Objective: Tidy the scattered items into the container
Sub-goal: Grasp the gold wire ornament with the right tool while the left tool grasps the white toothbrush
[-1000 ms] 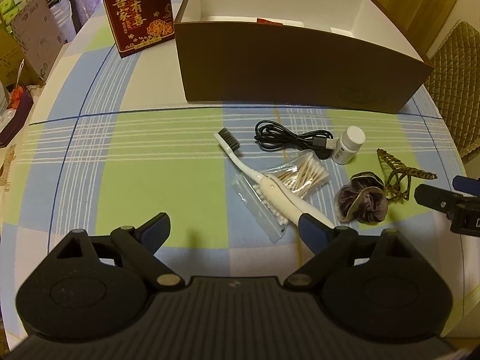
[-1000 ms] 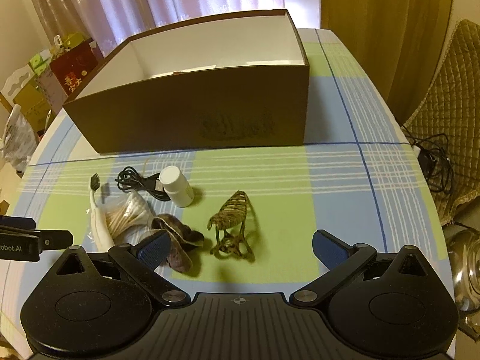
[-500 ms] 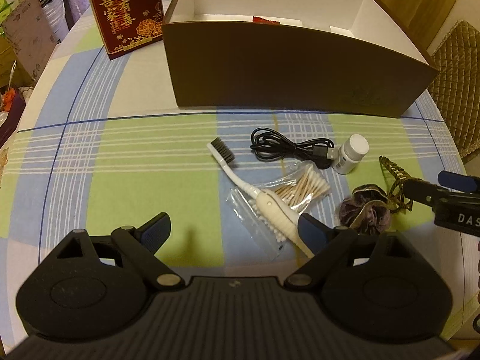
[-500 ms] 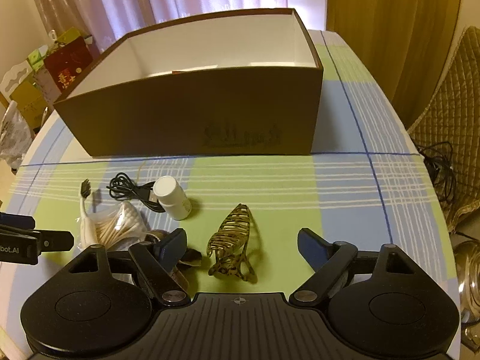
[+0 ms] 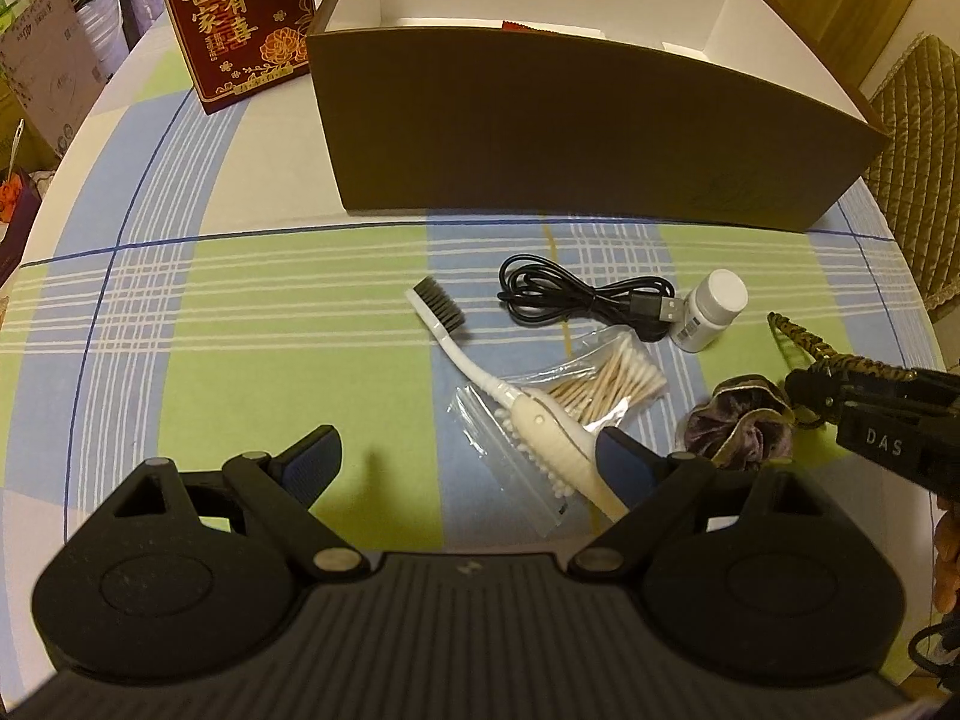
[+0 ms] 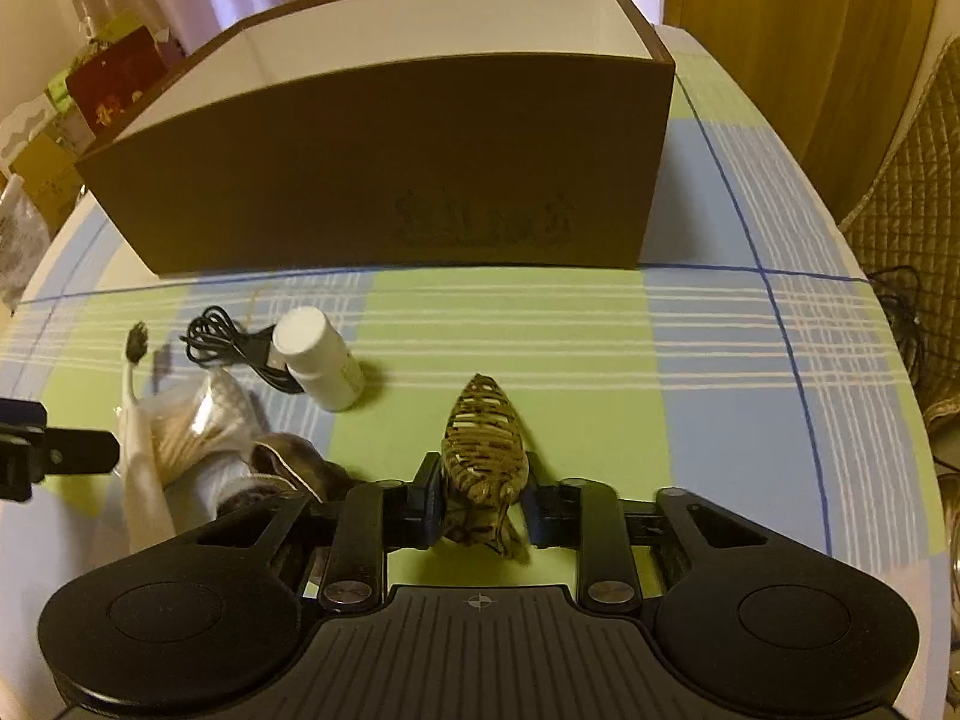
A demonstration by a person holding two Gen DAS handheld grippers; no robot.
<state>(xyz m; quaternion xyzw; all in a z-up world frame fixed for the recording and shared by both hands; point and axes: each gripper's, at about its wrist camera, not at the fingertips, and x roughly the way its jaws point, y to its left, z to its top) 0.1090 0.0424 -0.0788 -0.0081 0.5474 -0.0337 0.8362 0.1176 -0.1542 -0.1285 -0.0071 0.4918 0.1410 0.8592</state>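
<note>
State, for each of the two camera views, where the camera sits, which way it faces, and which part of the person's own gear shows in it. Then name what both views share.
Left wrist: sits on the left gripper, facing forward over its open fingers at the toothbrush, cotton swabs and brown box.
Right wrist: sits on the right gripper, facing the box, its fingers closed on the hair claw.
Shared: box, black cable, white bottle, scrunchie, and each other's gripper.
</note>
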